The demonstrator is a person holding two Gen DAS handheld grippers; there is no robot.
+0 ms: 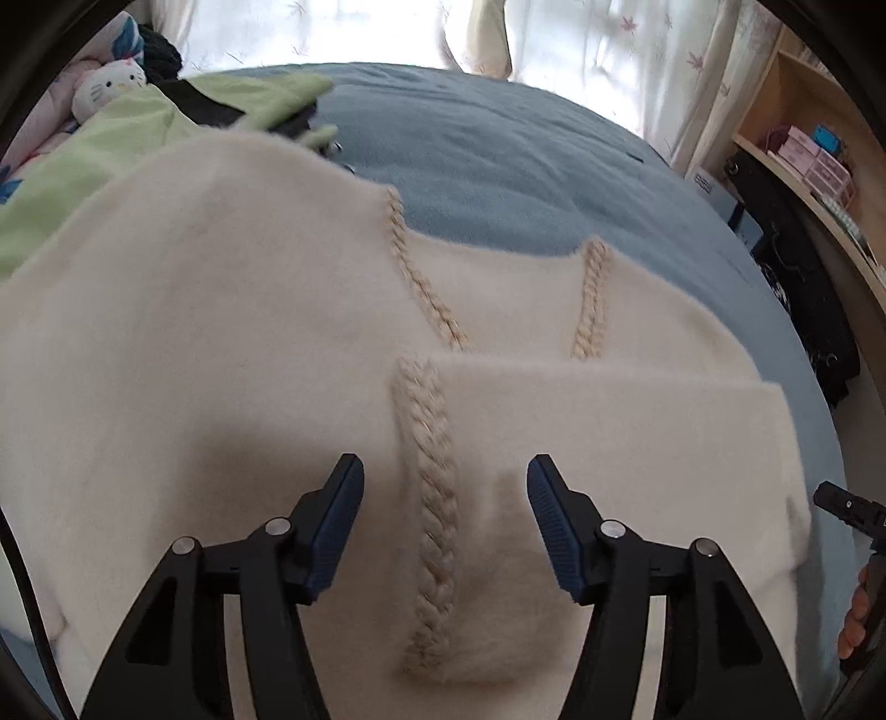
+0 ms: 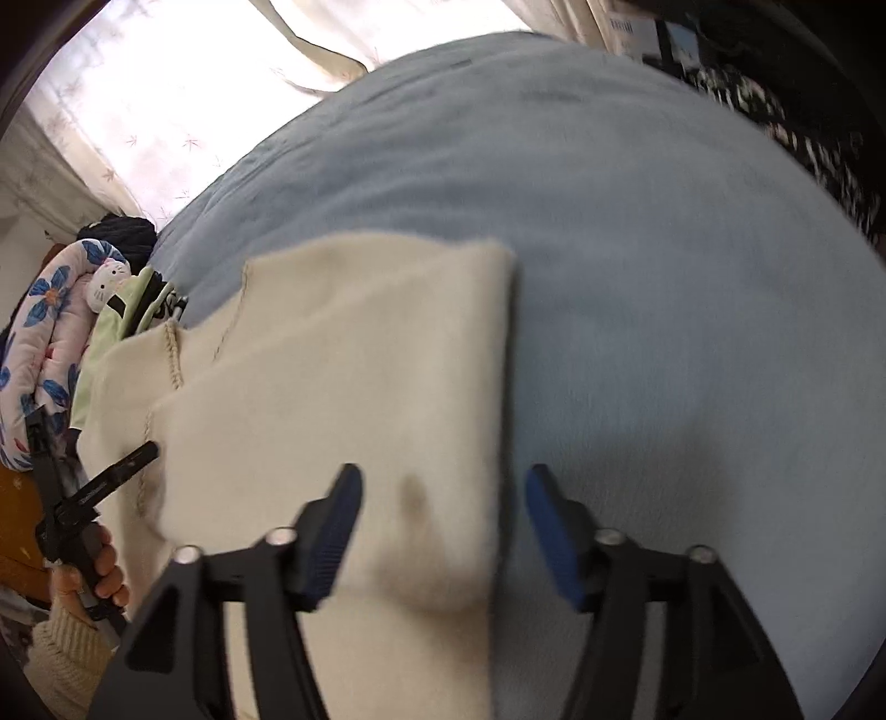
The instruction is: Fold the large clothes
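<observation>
A cream fuzzy garment [image 1: 221,332] with braided beige trim [image 1: 437,498] lies partly folded on the blue bed cover [image 1: 526,155]. A folded flap lies across its near right part. My left gripper [image 1: 446,471] hangs open just above the cloth, the braid running between its fingers, and it grips nothing. In the right wrist view the same garment [image 2: 343,360] shows a straight folded right edge. My right gripper [image 2: 443,479] is open over that edge, its left finger above the cloth and its right finger above the blue cover [image 2: 664,277].
A light green garment [image 1: 127,127] and a white cat plush [image 1: 108,88] lie at the far left of the bed, beside a floral quilt [image 2: 50,343]. A wooden shelf [image 1: 803,138] and a dark bag [image 1: 797,277] stand to the right. Curtains [image 1: 332,33] hang behind.
</observation>
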